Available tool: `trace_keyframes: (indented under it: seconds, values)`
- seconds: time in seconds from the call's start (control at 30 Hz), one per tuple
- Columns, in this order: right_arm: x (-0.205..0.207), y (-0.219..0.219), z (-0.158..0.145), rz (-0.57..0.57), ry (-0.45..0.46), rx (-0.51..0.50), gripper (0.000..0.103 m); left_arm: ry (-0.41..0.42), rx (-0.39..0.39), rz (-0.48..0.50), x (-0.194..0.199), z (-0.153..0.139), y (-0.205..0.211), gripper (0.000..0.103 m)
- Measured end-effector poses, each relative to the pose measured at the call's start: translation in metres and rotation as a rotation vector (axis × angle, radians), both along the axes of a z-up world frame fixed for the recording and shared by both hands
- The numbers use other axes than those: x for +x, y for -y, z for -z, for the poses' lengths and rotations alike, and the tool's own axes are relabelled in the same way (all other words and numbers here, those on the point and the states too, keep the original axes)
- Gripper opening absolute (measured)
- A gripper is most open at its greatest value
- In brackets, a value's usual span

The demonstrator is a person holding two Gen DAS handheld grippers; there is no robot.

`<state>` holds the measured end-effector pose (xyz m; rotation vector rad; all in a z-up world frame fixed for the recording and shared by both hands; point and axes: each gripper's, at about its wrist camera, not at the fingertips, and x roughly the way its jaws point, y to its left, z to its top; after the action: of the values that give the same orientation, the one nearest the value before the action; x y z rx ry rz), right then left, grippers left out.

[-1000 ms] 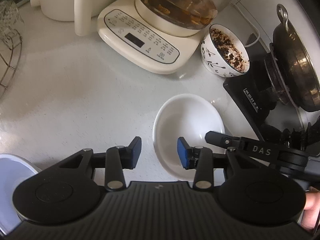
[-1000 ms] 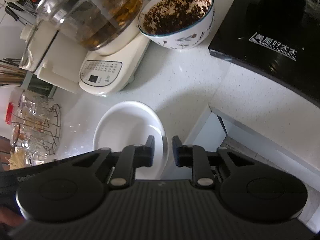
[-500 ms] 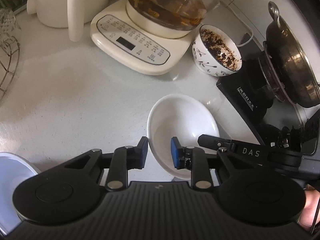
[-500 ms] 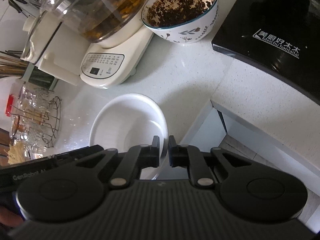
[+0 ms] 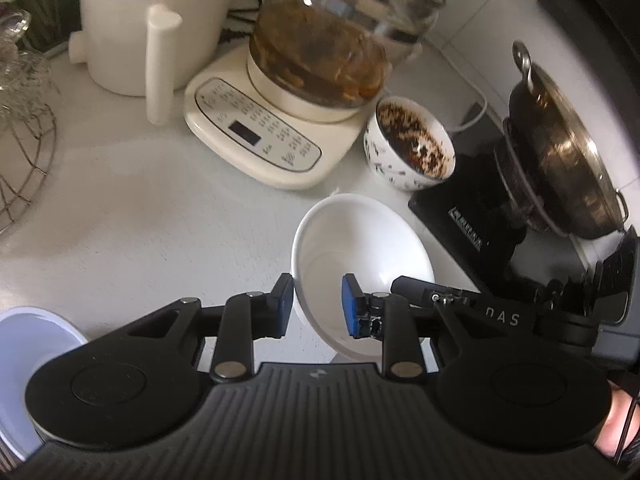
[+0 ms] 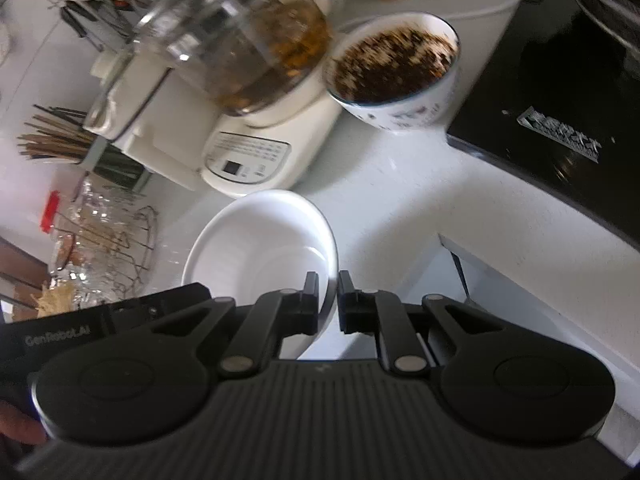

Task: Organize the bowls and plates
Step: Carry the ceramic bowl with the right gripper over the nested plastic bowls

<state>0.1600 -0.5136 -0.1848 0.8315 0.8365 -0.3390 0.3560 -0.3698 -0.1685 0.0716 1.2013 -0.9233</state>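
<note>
While tilted, white bowl (image 5: 362, 240) rim sits between both fingers (image 5: 283, 304) — pinched.

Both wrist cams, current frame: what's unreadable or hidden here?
- White bowl: near rim hidden behind the left gripper fingers, left wrist view; underside contact with counter not visible.
- Same bowl, right wrist view: right gripper covers the clamped rim.
- Kettle panel labels: blurred.
- Pale blue dish: cut by frame edge, left view.
</note>
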Motion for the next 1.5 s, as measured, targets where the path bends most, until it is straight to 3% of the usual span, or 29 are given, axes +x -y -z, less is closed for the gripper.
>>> trace_keyframes:
  seconds: [0.7,1.5]
  values:
    - [0.006,-0.038,-0.057,-0.106,0.076,-0.061,0.012,0.031,-0.088,-0.105,-0.006,-0.059,-0.063,0.029]
    - [0.044,-0.116,-0.072,-0.292,0.13,-0.062,0.011,0.06,-0.1,-0.312,-0.008,-0.073,-0.179,0.03]
